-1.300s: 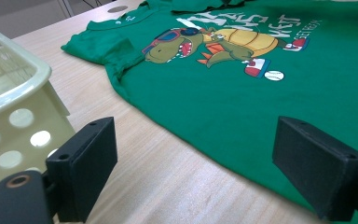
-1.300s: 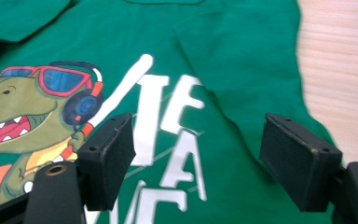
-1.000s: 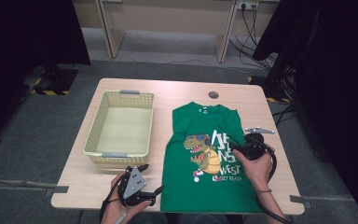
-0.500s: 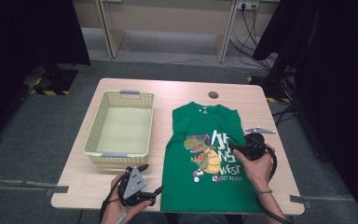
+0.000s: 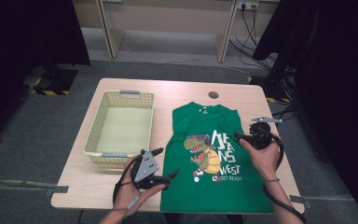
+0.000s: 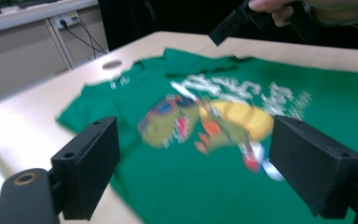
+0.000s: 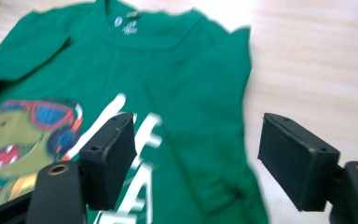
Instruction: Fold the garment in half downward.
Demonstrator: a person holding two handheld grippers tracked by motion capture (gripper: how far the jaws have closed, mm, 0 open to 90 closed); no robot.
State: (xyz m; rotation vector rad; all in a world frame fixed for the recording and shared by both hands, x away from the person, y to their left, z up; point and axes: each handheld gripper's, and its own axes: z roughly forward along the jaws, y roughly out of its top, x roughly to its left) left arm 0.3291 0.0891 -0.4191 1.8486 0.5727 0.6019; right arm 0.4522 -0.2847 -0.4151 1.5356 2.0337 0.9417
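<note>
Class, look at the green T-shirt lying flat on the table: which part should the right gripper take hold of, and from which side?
Probably the green T-shirt's right sleeve edge, approached from the bare table beside it. The shirt lies flat, so only an edge gives the open right gripper something to pinch.

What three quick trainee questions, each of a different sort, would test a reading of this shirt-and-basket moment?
1. True or false: the green T-shirt lies flat on the table, printed side up.
2. Which is nearer the yellow basket: A) the left gripper, B) the right gripper?
3. Fill in: both grippers have their fingers ____, with no cloth pinched between them.

Key
1. True; the dinosaur print faces up.
2. A; it is held off the basket's near corner, at the shirt's left edge.
3. Open; both gripper views show the fingers wide apart above the shirt.
</note>
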